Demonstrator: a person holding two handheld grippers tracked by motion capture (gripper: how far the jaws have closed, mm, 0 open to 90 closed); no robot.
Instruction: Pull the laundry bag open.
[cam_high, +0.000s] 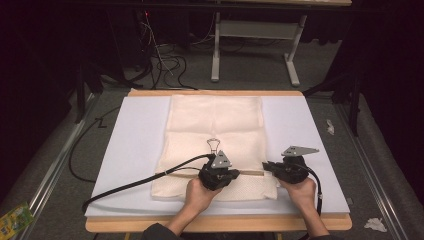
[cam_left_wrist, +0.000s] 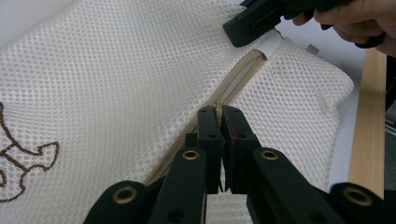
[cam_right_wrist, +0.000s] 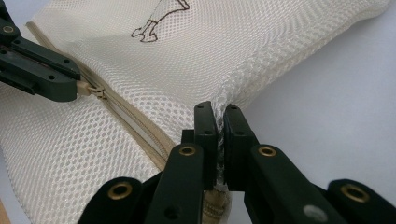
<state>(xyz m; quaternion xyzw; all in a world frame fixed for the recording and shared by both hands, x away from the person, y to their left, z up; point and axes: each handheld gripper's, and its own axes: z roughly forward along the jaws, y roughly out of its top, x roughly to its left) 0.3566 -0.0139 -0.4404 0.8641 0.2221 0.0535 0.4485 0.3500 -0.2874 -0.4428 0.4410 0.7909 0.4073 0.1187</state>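
A cream mesh bag (cam_high: 215, 125) lies flat on the white board (cam_high: 135, 145), with a zip (cam_high: 252, 172) running along its near edge. My left gripper (cam_high: 236, 173) is shut on the zip's pull (cam_right_wrist: 95, 90), seen from the right gripper view beside the left gripper's fingers (cam_right_wrist: 44, 70). In the left gripper view the jaws (cam_left_wrist: 219, 119) meet on the zip line (cam_left_wrist: 240, 77). My right gripper (cam_high: 266, 166) is shut on the bag's mesh edge (cam_right_wrist: 224, 100) at the zip's right end, its jaws (cam_right_wrist: 217, 116) pressed together on the fabric.
A brown printed figure (cam_high: 214, 145) marks the bag's middle. The board rests on a wooden table edge (cam_high: 220, 223). Cables (cam_high: 125, 187) trail left from the left gripper. A metal frame (cam_high: 255, 45) stands on the floor beyond, and scraps of paper (cam_high: 375, 224) lie at the right.
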